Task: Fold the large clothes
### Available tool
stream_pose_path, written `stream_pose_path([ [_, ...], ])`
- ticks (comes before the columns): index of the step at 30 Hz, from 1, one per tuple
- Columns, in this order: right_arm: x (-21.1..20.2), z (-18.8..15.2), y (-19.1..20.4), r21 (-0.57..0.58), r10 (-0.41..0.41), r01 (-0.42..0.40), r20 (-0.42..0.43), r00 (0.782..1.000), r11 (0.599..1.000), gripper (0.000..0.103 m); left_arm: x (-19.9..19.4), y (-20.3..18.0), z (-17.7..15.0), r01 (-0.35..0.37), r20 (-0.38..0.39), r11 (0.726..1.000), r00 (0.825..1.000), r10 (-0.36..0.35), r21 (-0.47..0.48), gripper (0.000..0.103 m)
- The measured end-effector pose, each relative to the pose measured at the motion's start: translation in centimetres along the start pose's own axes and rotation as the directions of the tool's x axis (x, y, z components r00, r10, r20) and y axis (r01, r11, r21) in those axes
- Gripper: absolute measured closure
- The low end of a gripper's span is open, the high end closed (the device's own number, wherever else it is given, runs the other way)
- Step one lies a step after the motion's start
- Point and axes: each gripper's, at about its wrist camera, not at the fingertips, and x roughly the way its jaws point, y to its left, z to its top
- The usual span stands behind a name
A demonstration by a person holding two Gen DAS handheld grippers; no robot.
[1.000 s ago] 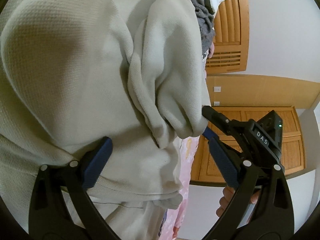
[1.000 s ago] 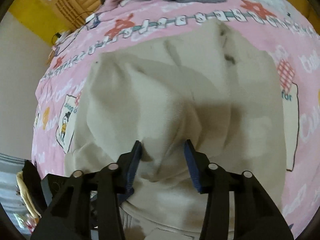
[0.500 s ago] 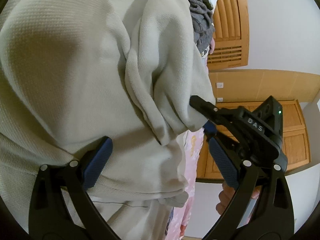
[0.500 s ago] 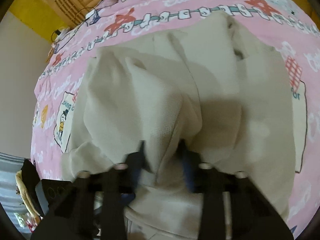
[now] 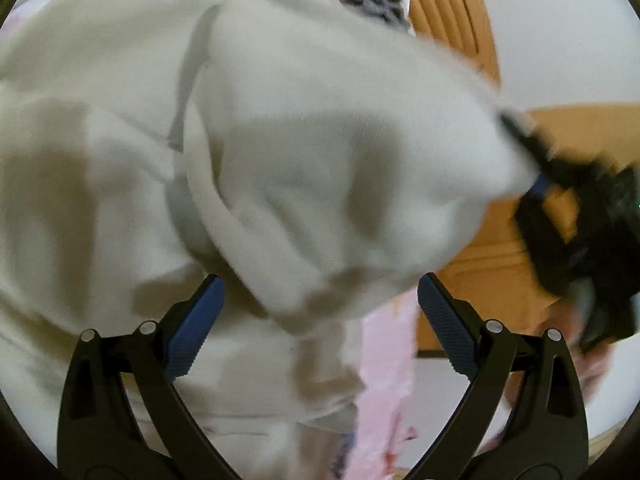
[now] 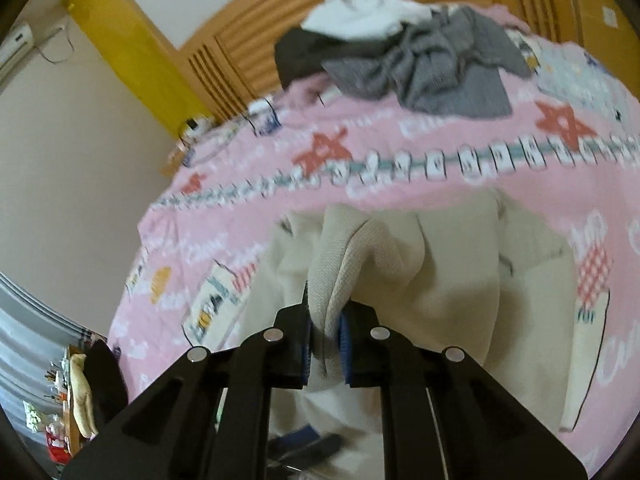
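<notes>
A large cream knitted garment lies on the pink patterned bedsheet. My right gripper has its jaws closing on a raised fold of the garment, and the blue pads press the cloth from both sides. In the left wrist view the same garment fills most of the picture, blurred and pulled up toward the right. There the right gripper shows as a dark blur at the cloth's right corner. My left gripper stands wide open in front of the cloth, gripping nothing.
A pile of grey, black and white clothes sits at the head of the bed against the wooden slatted headboard. A wooden cabinet stands beyond the bed's edge. Cluttered shelves show at the lower left.
The right gripper's jaws have come together on a fold of the cream garment and lifted it off the bed. The left gripper has risen, still open, and the cloth now stretches up to the right.
</notes>
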Motion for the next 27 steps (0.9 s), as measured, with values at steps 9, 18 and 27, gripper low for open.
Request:
stream_pose_path([
  [9,-0.7,5.7,-1.0,0.054,0.089,-0.092,0.071,0.994,0.994,0.093,4.5,-1.2,6.5,-0.157,0.018,0.985,0.987,0.159,-0.077,0.008],
  [18,0.3,4.3,-3.6,0.056,0.186,-0.193,0.112,0.976,0.980,0.094,7.0,0.9,13.7,-0.181,-0.102,0.951,0.982,0.160,-0.249,0.009],
  [27,0.7,2.1,-5.7,0.092,0.243,-0.252,0.097,0.965,0.963,0.093,-0.4,5.5,7.2,-0.115,-0.262,0.939,0.965,0.028,-0.324,0.009],
])
